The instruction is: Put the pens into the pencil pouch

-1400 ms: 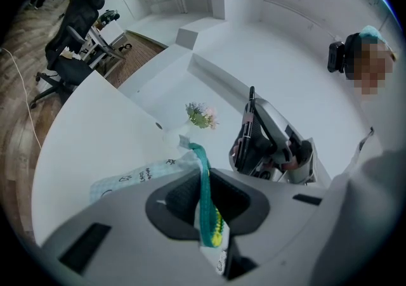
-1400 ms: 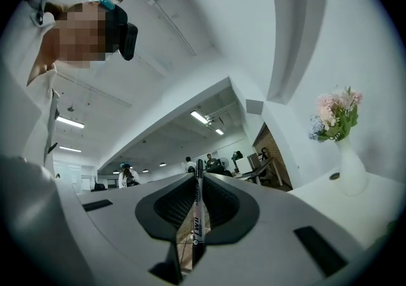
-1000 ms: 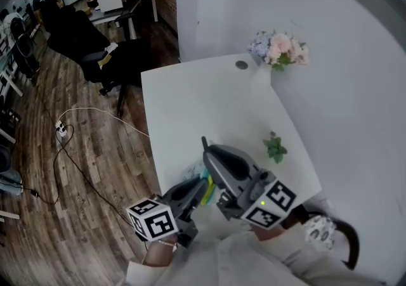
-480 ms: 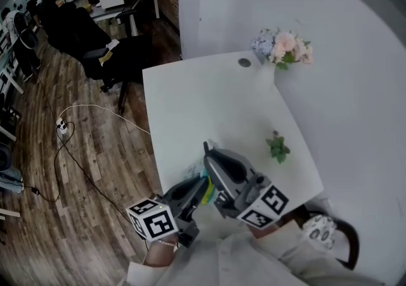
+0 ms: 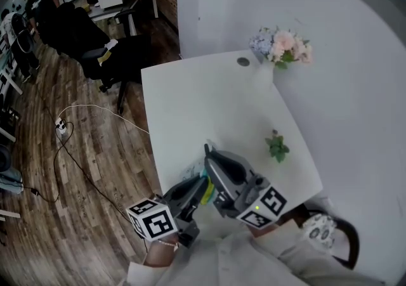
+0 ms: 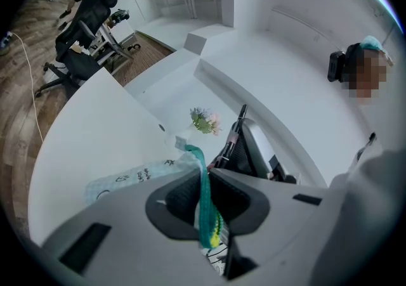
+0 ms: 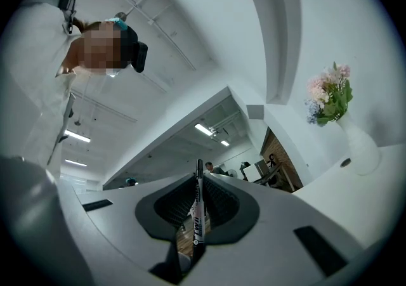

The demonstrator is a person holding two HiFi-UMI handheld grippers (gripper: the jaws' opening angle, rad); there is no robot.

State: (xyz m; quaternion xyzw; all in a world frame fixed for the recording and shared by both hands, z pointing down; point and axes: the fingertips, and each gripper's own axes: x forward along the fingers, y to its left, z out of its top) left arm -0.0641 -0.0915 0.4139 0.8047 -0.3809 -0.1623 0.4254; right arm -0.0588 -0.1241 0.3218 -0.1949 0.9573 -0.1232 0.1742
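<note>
The left hand-held gripper is clenched on the teal rim of the translucent pencil pouch. The pouch stretches out over the counter by its left edge, towards the near corner. Just beside it, the right hand-held gripper grasps a black-and-white pen lengthwise, tip raised. A vase of flowers stands at the far right corner.

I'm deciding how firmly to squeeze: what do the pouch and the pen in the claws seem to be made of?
Pencil pouch: seemingly soft frosted plastic film, translucent and crumpled, with dark print; its teal edge in the left claw looks woven, probably zipper tape. Pen in the right claw: likely hard smooth plastic, a straight white barrel with black print and black tip.
</note>
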